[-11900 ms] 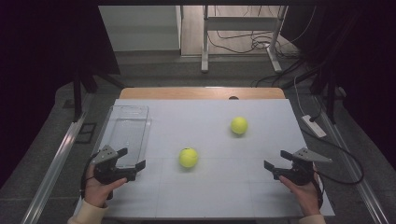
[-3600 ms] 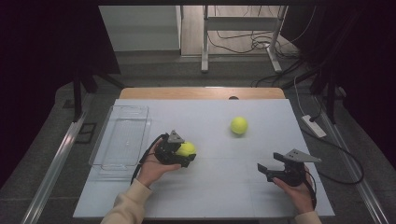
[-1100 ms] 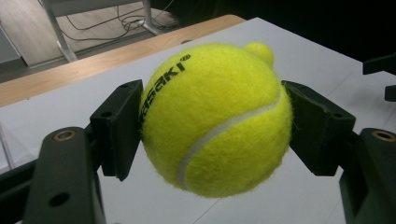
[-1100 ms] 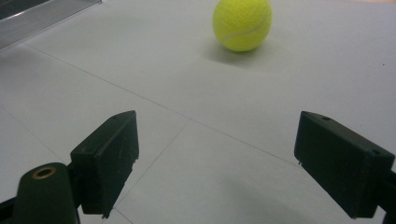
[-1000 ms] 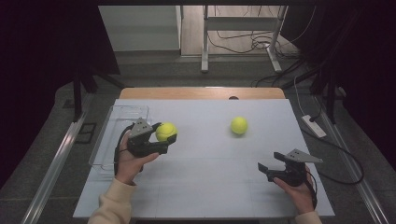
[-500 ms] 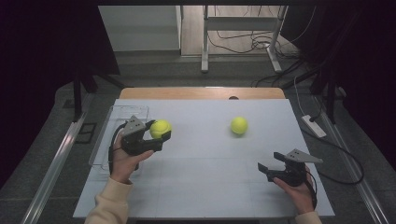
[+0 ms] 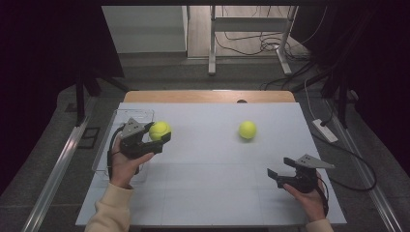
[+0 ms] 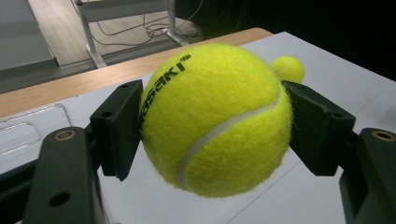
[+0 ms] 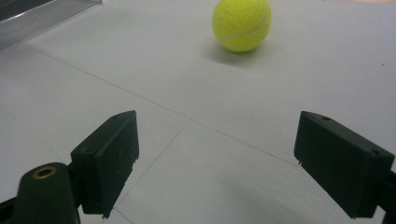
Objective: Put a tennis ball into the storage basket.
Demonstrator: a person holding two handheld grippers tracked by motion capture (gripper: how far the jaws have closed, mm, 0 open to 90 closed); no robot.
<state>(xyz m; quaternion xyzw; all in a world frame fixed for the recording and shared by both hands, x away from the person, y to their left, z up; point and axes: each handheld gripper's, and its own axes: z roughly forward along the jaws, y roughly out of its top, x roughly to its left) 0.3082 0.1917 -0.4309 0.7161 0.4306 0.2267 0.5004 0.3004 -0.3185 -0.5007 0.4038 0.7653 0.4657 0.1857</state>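
Note:
My left gripper is shut on a yellow tennis ball and holds it above the table's left side, beside the clear tray. In the left gripper view the held ball sits squeezed between both black jaws. A second tennis ball rests on the table right of centre, small in the left gripper view and ahead of the jaws in the right gripper view. My right gripper stands open near the front right, with nothing between its jaws.
The white table has a wooden strip along its far edge. A white power strip with a cable lies off the right side. A metal stand and loose cables are on the floor beyond.
My left gripper closed on the nearer ball at the table's middle, lifted it and carried it left and farther back toward the tray. The right gripper stays put.

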